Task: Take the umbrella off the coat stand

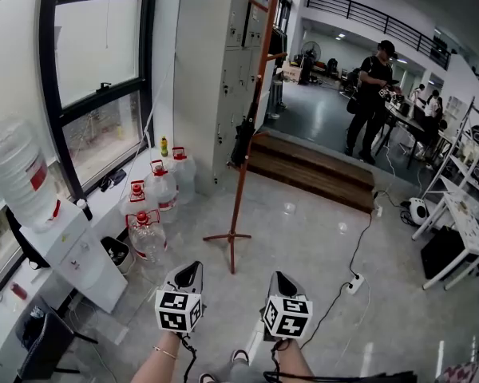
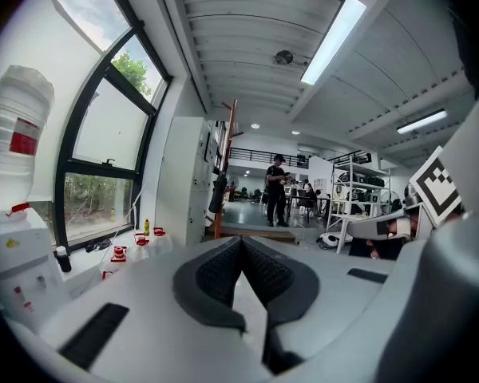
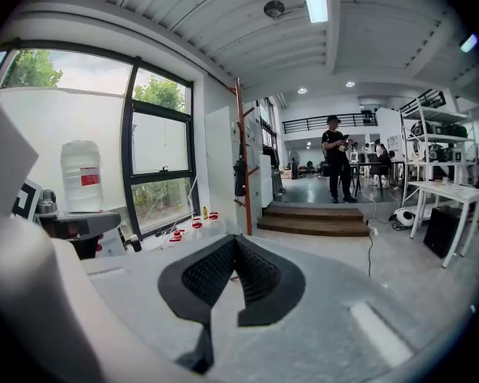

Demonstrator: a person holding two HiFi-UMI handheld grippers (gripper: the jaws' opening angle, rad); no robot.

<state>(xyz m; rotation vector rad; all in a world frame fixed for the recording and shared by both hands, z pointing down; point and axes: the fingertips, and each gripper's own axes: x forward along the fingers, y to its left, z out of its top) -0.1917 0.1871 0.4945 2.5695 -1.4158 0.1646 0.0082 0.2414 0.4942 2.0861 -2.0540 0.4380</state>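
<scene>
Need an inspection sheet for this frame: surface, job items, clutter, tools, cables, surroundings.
Surface: grey floor; no table in use.
Job's things: black umbrella hangs on the red coat stand, untouched.
Clutter: red-capped water jugs left of the stand's base; water dispenser by the window.
Tools: left tool and right tool both shut, empty, short of the stand.
Cables: cable crosses the floor to a power strip, right of the stand.
Surroundings: wooden steps, lockers, a standing person, white shelving.
</scene>
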